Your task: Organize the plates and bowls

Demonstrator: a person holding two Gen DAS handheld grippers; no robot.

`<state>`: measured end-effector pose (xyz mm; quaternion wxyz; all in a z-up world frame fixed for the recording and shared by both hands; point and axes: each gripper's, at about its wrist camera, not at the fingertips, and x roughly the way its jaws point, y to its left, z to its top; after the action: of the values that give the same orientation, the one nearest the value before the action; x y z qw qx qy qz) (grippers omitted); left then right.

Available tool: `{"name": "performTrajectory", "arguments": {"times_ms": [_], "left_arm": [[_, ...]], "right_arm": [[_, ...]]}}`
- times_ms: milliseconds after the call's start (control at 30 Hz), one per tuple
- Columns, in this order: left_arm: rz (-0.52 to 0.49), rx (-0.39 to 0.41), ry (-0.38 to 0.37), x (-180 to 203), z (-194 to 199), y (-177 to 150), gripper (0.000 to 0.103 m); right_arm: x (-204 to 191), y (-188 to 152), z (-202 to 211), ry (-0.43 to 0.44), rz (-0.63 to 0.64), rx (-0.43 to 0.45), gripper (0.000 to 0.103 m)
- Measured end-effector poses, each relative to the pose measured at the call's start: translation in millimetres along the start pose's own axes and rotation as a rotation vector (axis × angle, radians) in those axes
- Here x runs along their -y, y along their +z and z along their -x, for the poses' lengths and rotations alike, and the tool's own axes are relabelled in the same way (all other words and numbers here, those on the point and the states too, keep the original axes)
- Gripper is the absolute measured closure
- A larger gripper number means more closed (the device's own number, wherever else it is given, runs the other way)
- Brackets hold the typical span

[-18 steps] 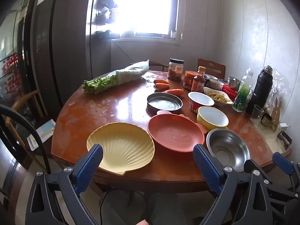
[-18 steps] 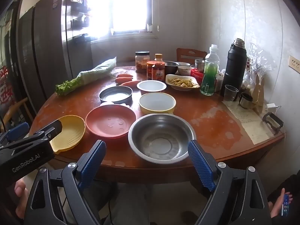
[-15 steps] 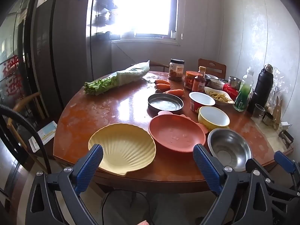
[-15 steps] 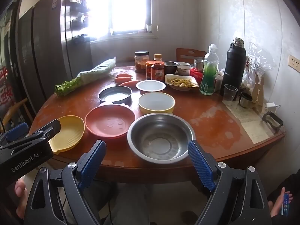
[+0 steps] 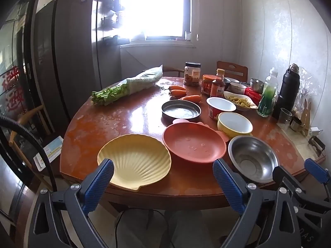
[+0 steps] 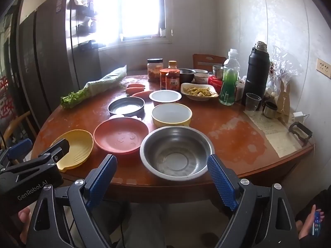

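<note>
Counter: sunlit round counter [image 5: 128, 119] is crowding with dishes.
Left hand-held gripper [image 5: 163, 183]: gaping wide, empty, facing shell plate [image 5: 134, 161] lower centre.
Right hand-held gripper [image 6: 162, 177]: wide, empty, framing steel bowl [image 6: 175, 150].
Advice: be pinching rims squarely, probably.

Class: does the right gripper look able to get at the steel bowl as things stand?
Probably yes: the right gripper is open and the steel bowl sits at the table's near edge, nothing between.

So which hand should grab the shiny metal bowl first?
Probably the right. The right tongs hang open straight in front of the steel bowl, at the table's near edge. The left tongs face the yellow shell plate instead, with the bowl off to their side.
</note>
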<state>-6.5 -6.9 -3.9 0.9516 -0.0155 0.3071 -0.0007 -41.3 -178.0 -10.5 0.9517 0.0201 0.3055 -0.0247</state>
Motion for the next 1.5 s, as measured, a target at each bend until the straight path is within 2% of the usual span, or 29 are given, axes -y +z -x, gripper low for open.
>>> {"name": "performTrajectory", "arguments": {"times_ms": [267,400,467,567,1133,1500], "left_arm": [[0.035,0.004,0.021,-8.0,0.7,-1.8,0.006],[0.032,0.033,0.006,-8.2,7.1,-1.5,0.006],[0.033,0.038,-0.027,-9.1,9.7,-0.5,0.006],[0.051,0.040,-0.027,-11.2,9.7,1.1,0.006],[0.000,0.018,0.000,-2.6,3.5,-1.2,0.006],[0.011,0.001,0.013,-6.8,-0.7,-0.8,0.006]], "right_arm": [[-1.0,0.7,0.8,0.000,0.001,0.001,0.013],[-1.3,0.4,0.8,0.000,0.000,0.002,0.013],[-1.6,0.3,0.7,-0.001,0.001,0.002,0.013],[-1.6,0.4,0.3,-0.001,0.000,0.002,0.013],[-3.4,-0.2,-2.4,-0.003,-0.003,-0.004,0.013],[1.2,0.5,-6.0,0.024,-0.021,-0.011,0.013]]}}
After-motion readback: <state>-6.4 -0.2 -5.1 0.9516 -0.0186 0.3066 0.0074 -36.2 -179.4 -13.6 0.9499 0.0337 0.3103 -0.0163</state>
